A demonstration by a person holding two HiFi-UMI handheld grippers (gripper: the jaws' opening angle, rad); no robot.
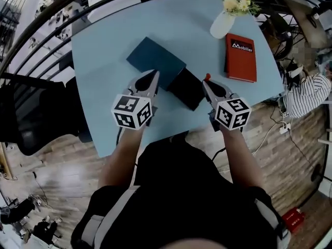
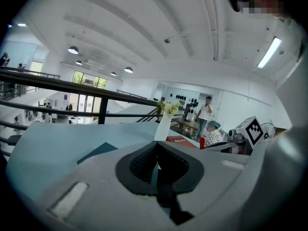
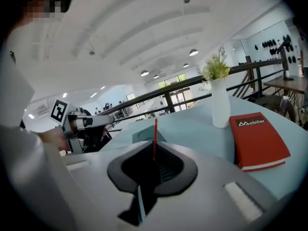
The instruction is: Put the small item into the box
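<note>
A black open box [image 1: 185,88] lies on the light blue table [image 1: 104,45], and beside it on the left is a dark teal flat box [image 1: 155,61]. My right gripper [image 1: 206,80] hovers at the black box's right edge, shut on a small thin red item [image 1: 207,77]. That red item [image 3: 155,134] stands upright between the right gripper's [image 3: 155,148] jaws. My left gripper [image 1: 154,75] is over the seam between the two boxes, with its jaws together and nothing in them. In the left gripper view, the left gripper [image 2: 157,150] shows closed pads and the teal box [image 2: 96,152] lies beyond.
A red book [image 1: 240,57] [image 3: 257,138] and a white vase of flowers [image 1: 223,22] [image 3: 220,107] stand at the table's far right. A black chair [image 1: 26,113] is left of the table, a railing runs behind it, and a person in a striped shirt [image 1: 306,95] sits at the right.
</note>
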